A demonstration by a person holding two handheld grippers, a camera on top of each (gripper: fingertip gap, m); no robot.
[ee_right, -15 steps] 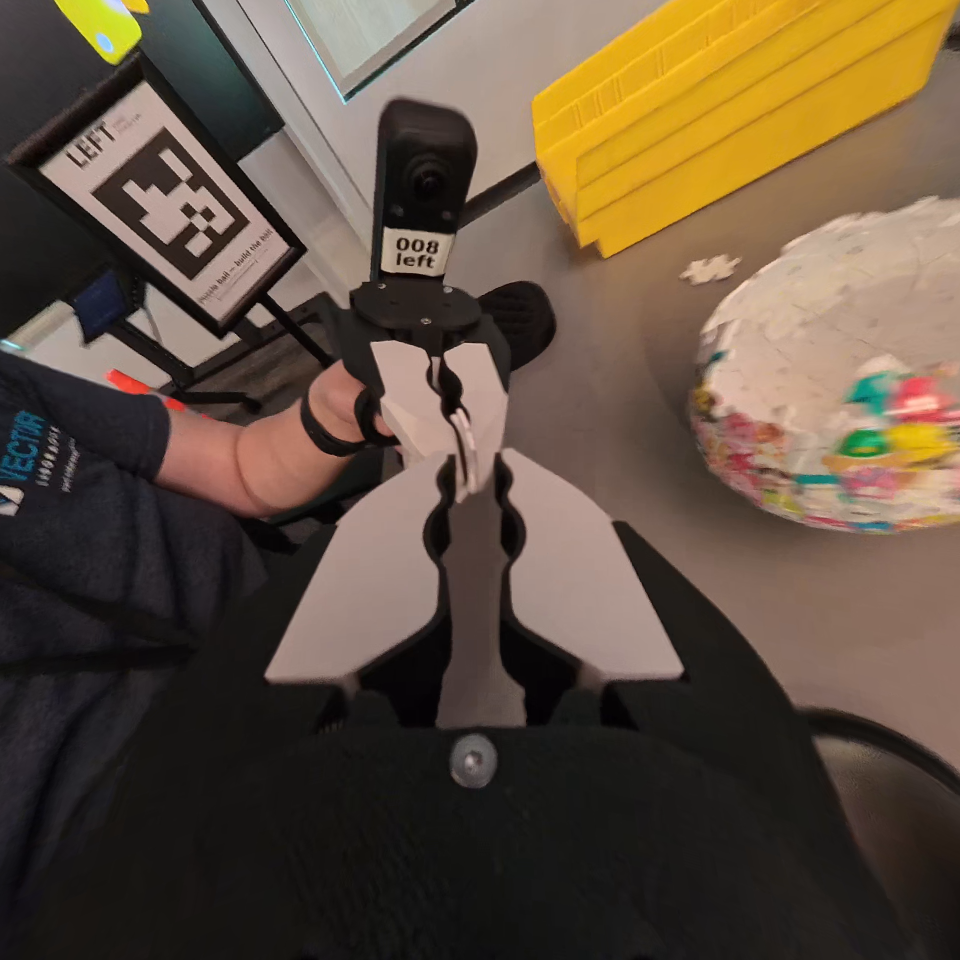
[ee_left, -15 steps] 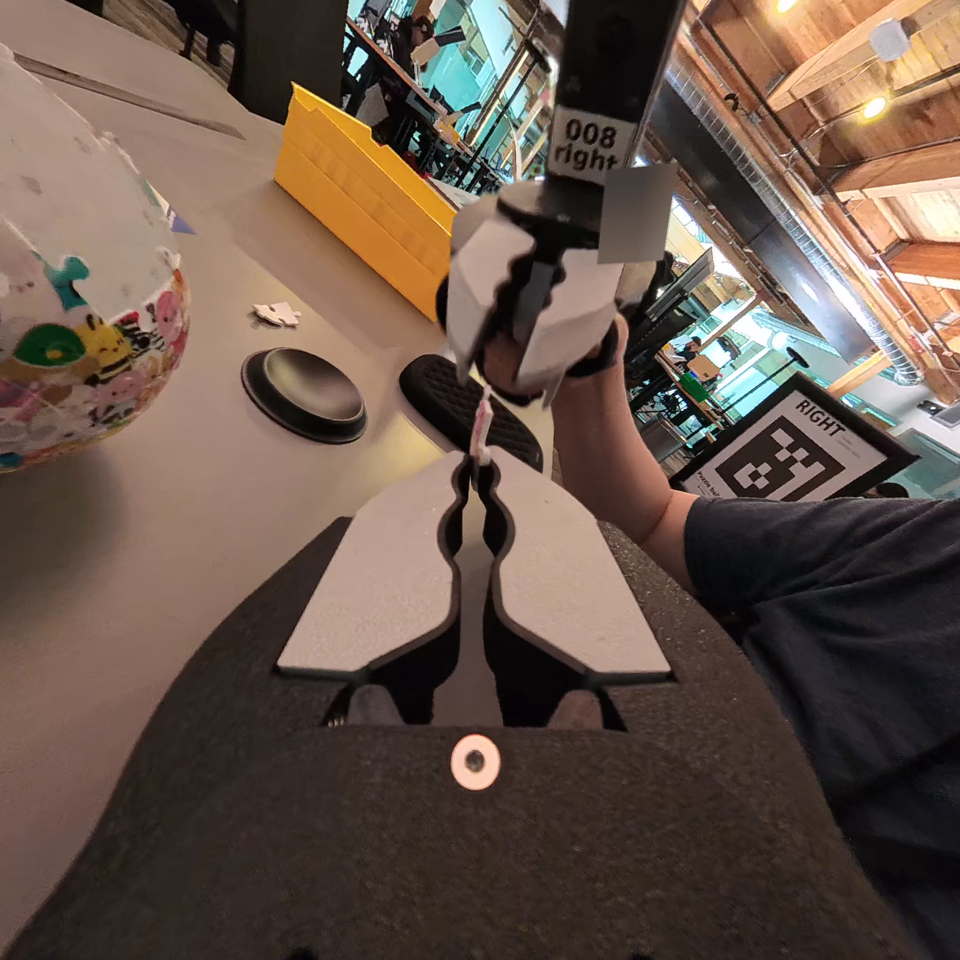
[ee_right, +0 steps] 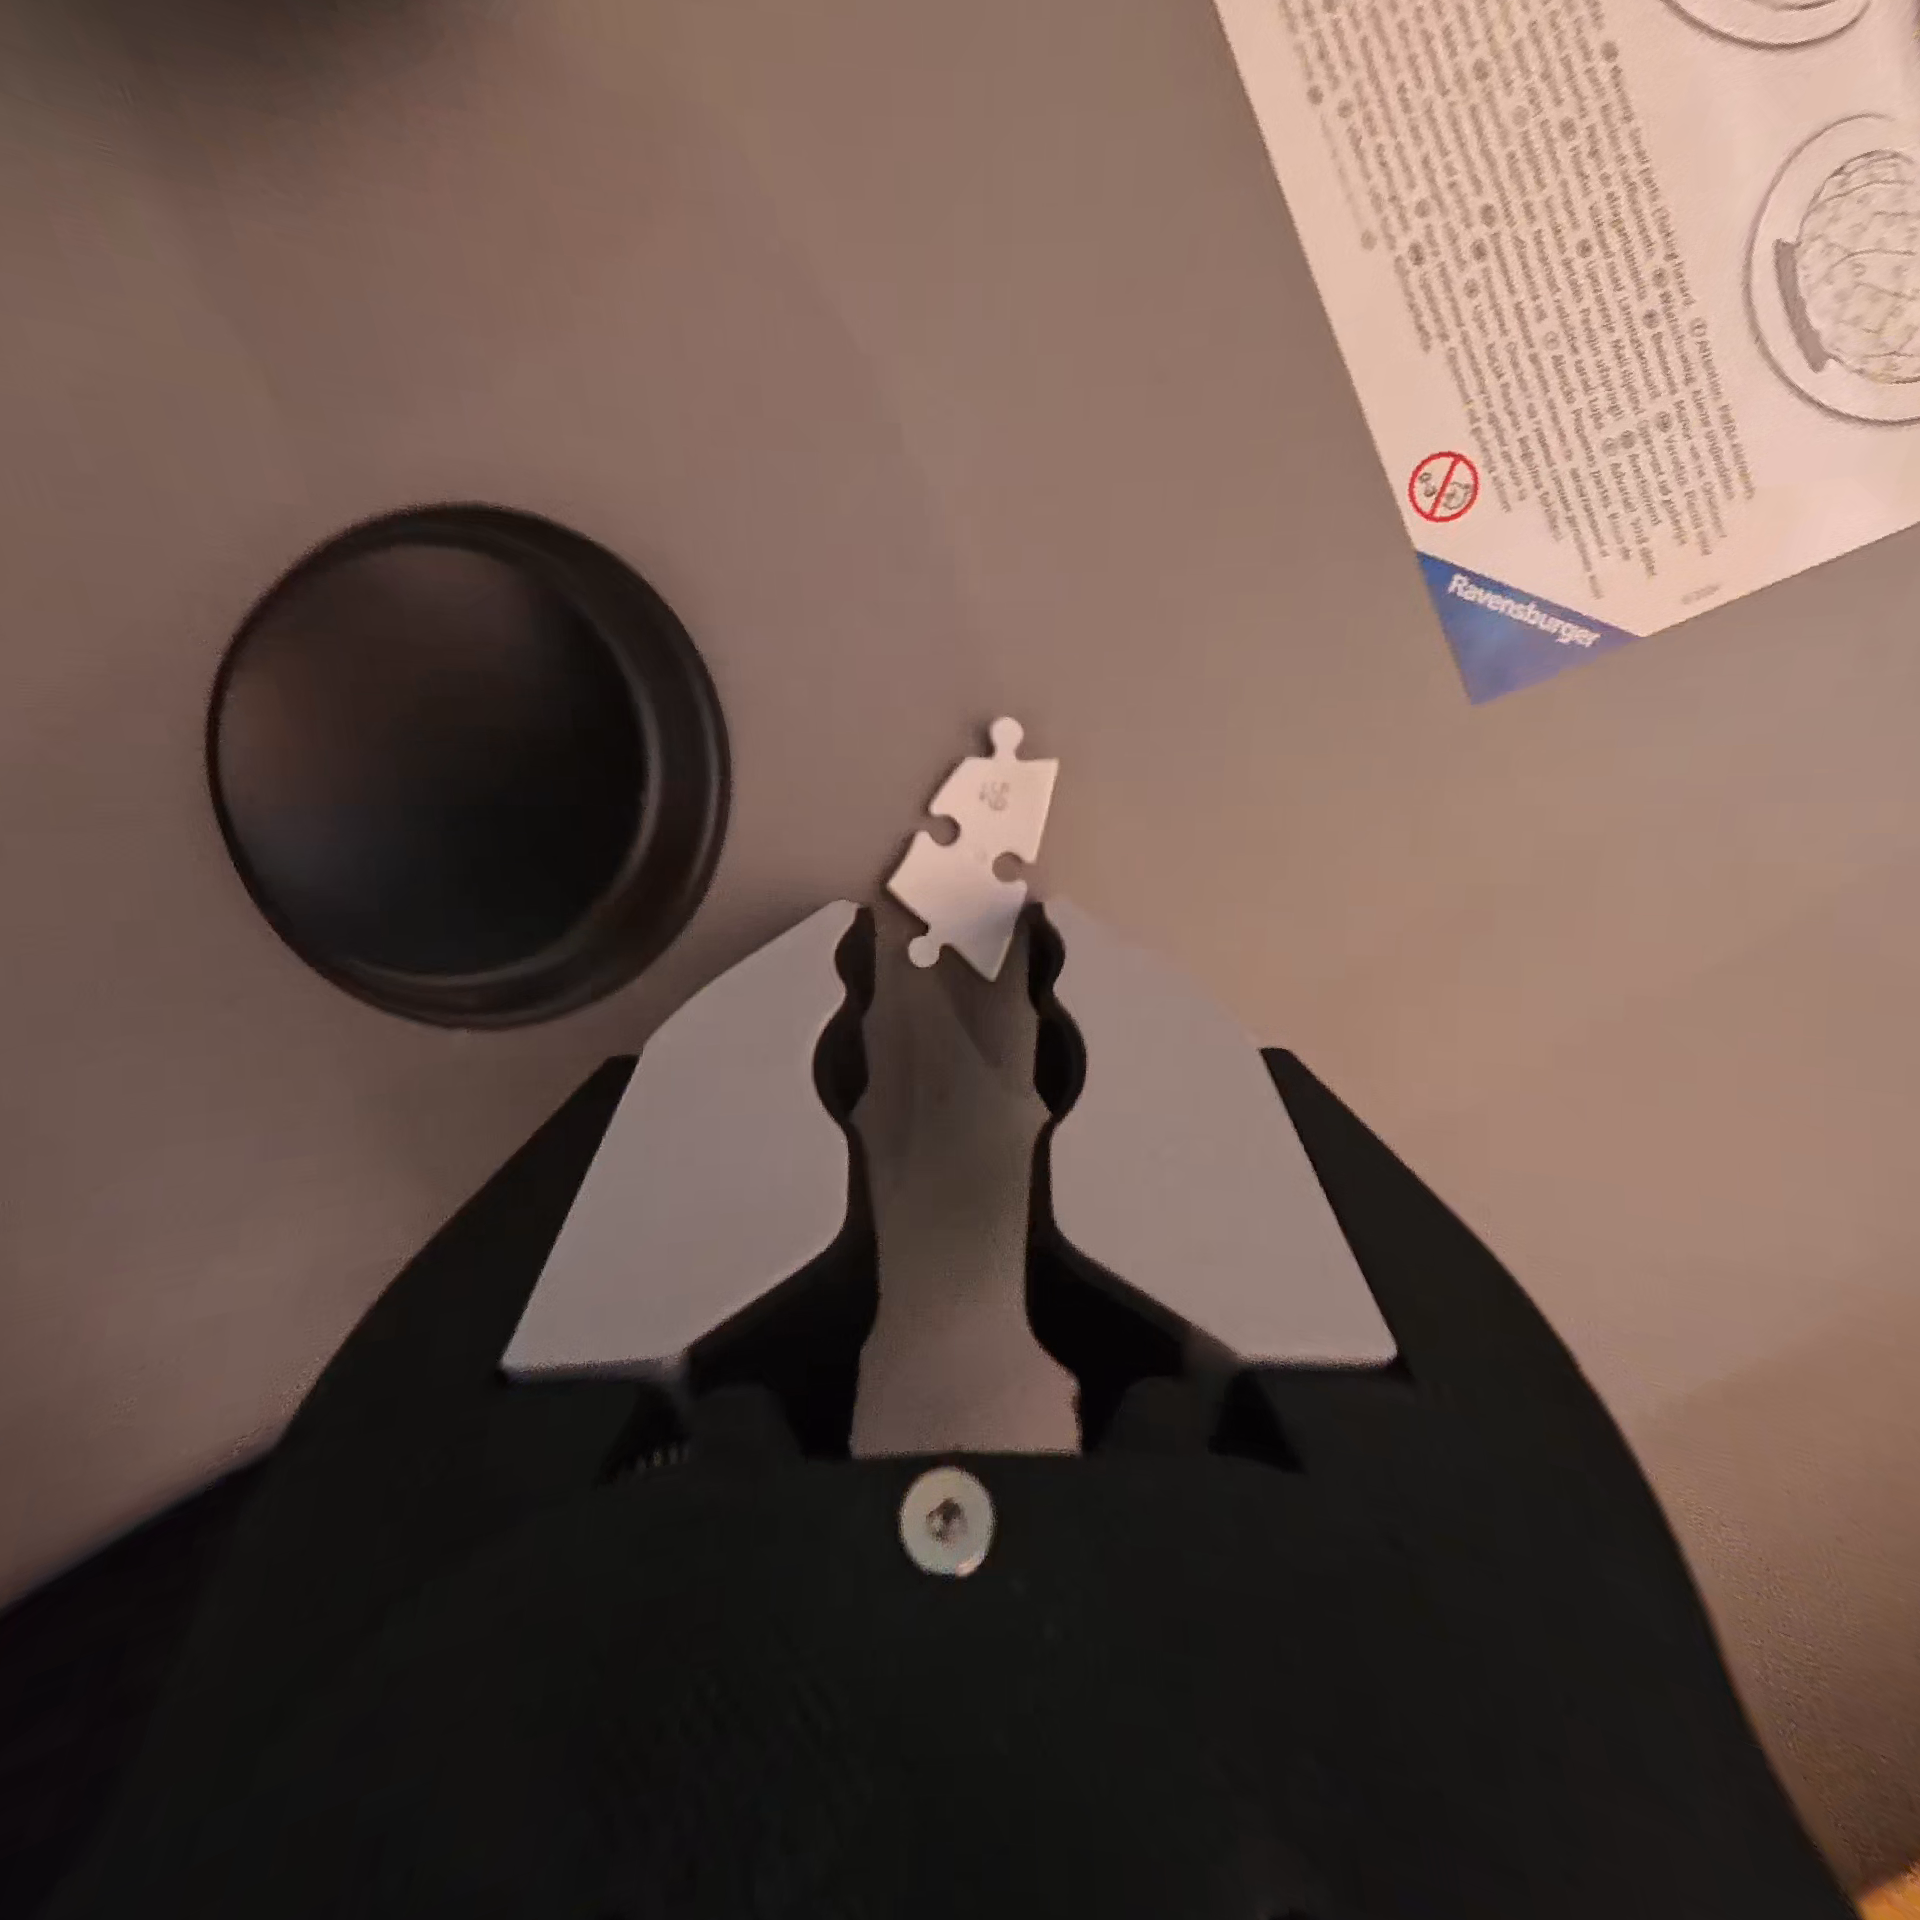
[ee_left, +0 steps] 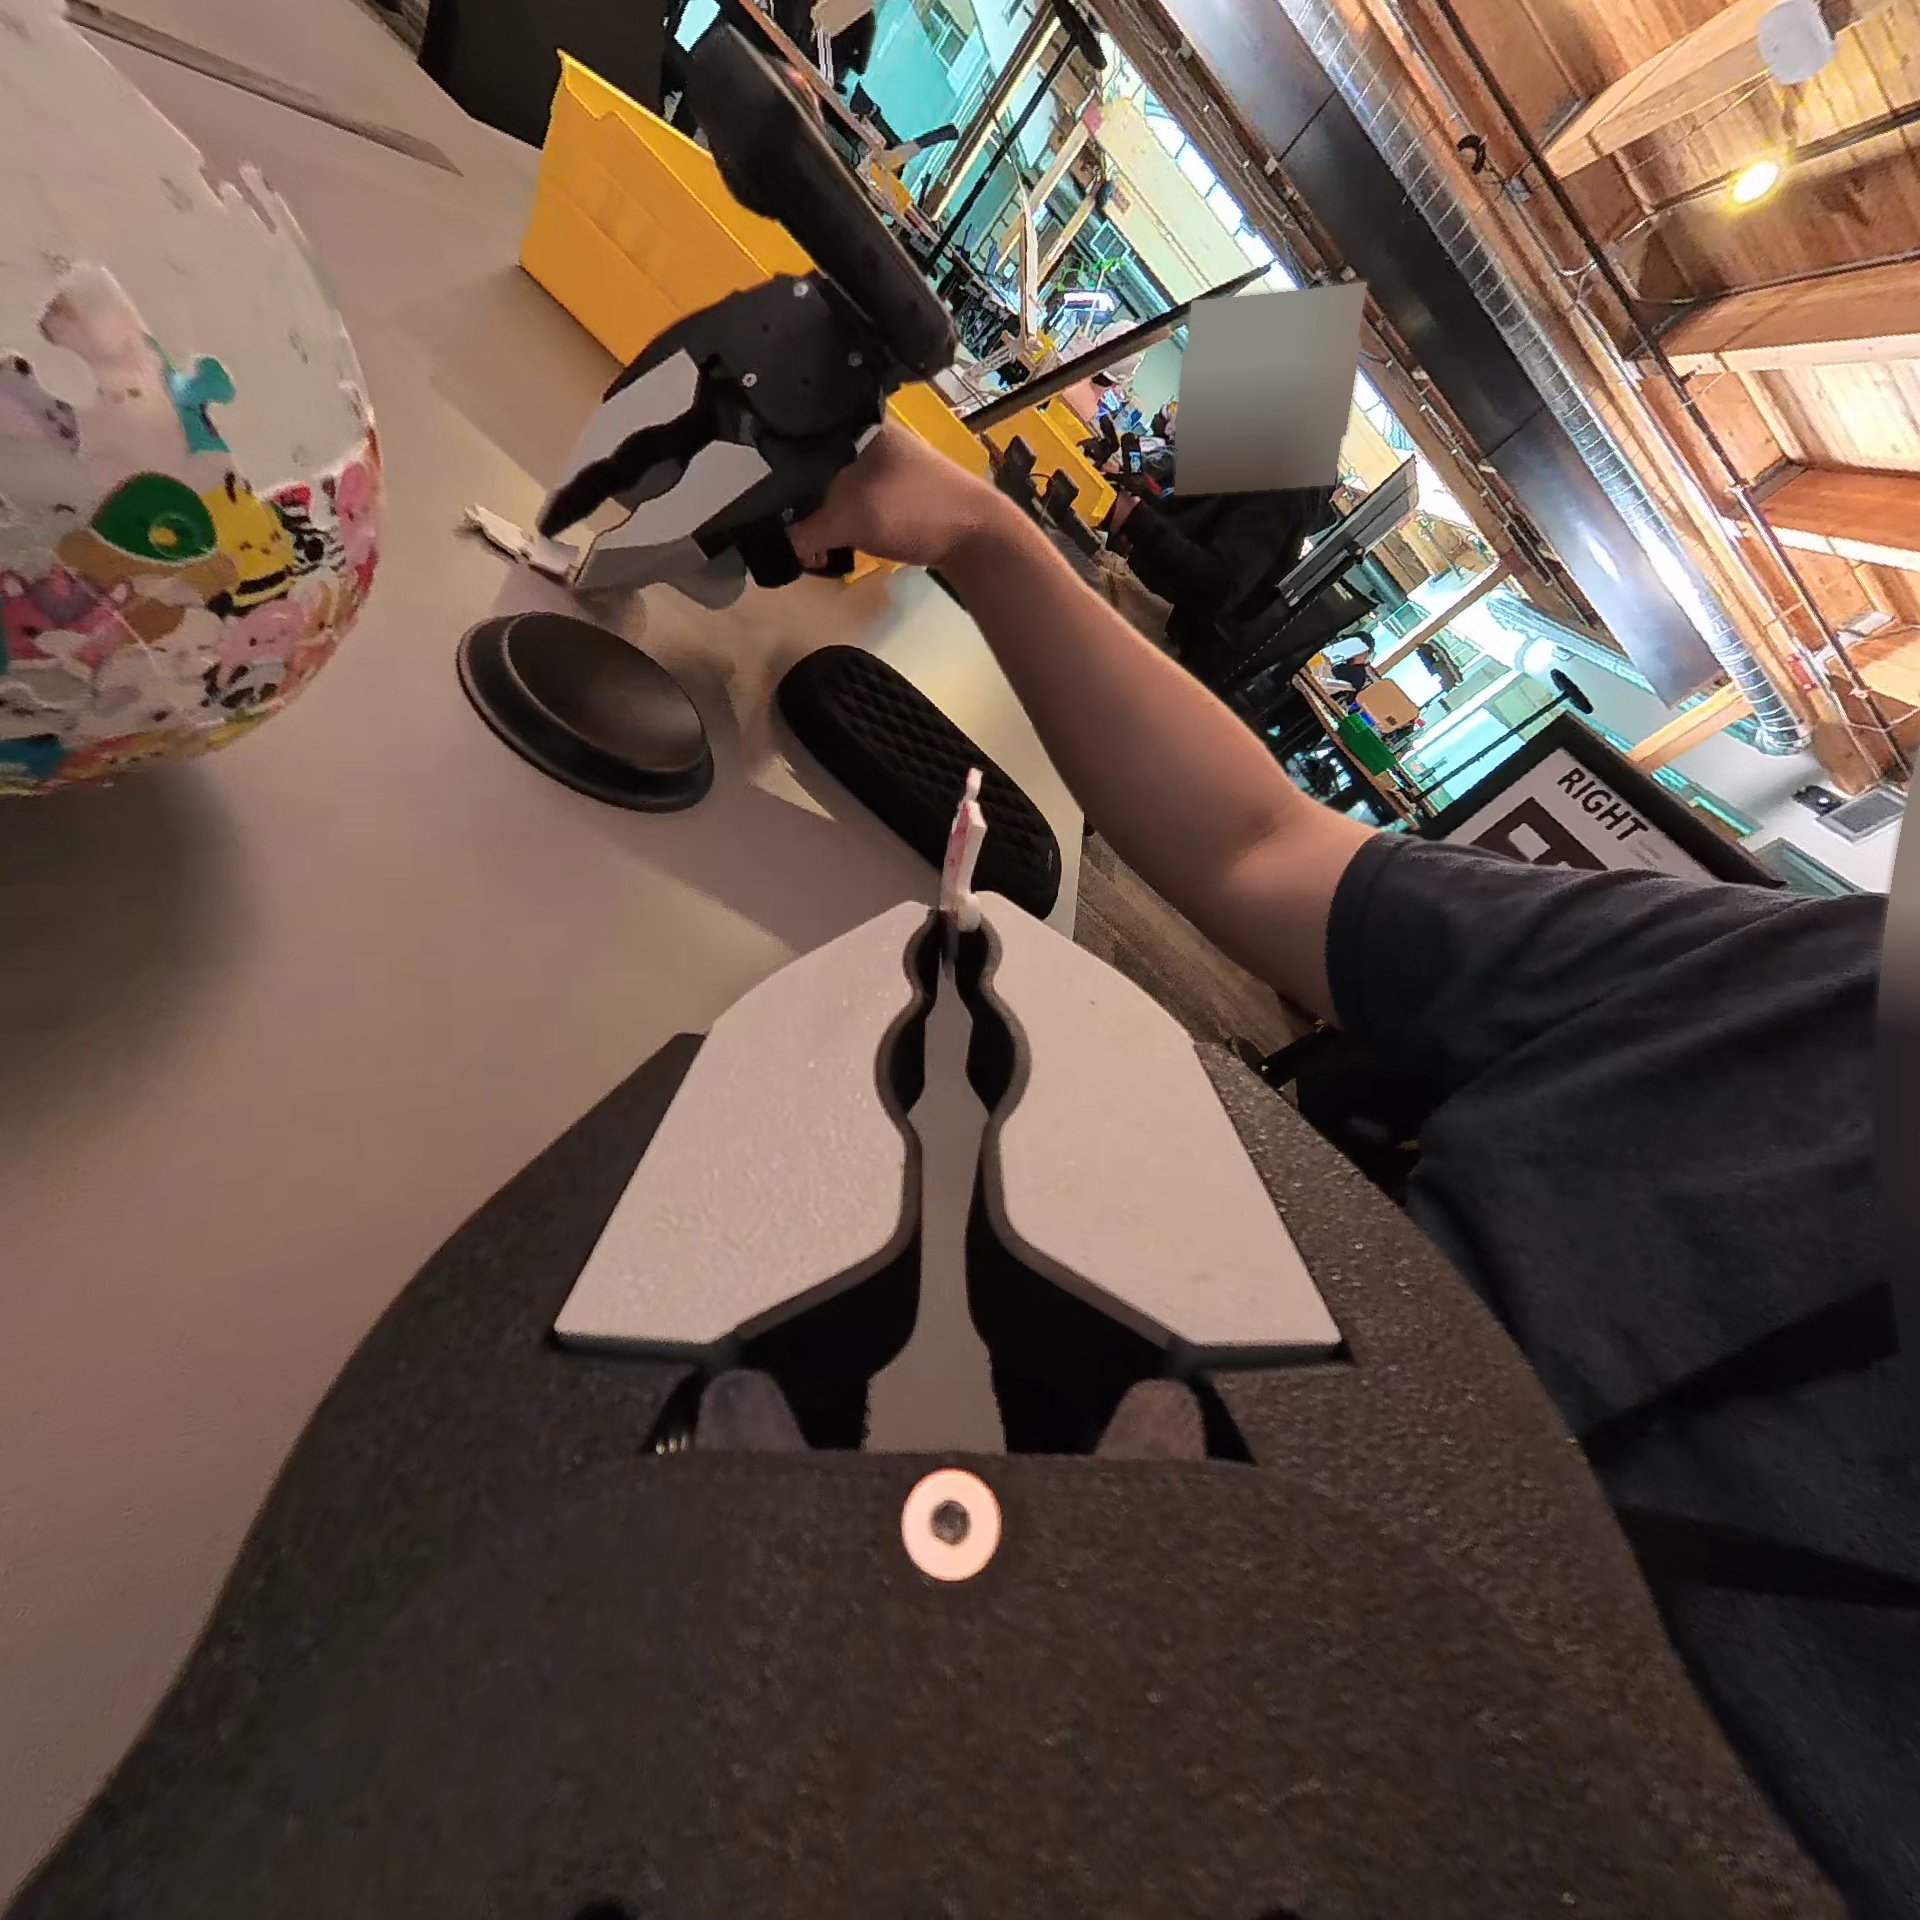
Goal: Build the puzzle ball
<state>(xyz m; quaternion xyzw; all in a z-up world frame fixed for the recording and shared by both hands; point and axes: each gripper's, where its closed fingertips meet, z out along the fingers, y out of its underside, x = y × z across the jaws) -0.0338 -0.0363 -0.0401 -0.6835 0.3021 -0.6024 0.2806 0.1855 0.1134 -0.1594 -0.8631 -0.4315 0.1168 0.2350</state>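
- My left gripper [ee_left: 954, 914] has its fingers pressed on a thin puzzle piece [ee_left: 962, 860], held edge-on, long axis running straight out past the tips.
- My right gripper [ee_right: 948, 914] is spread over a white piece [ee_right: 977, 847] lying flat on the table [ee_right: 1039, 364]; its long axis seems to slant away, knob farthest.
- The puzzle ball [ee_left: 156, 520] rests far left, near the black dish [ee_left: 582, 707].

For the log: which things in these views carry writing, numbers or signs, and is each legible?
I do not copy writing, so these are the bearers only.
White instruction sheet with a blue corner band: dense print, a logo, a red crossed-circle sign.
White puzzle piece: a small mark, blurred.
Black-framed white sign: a heading, partly cut off.
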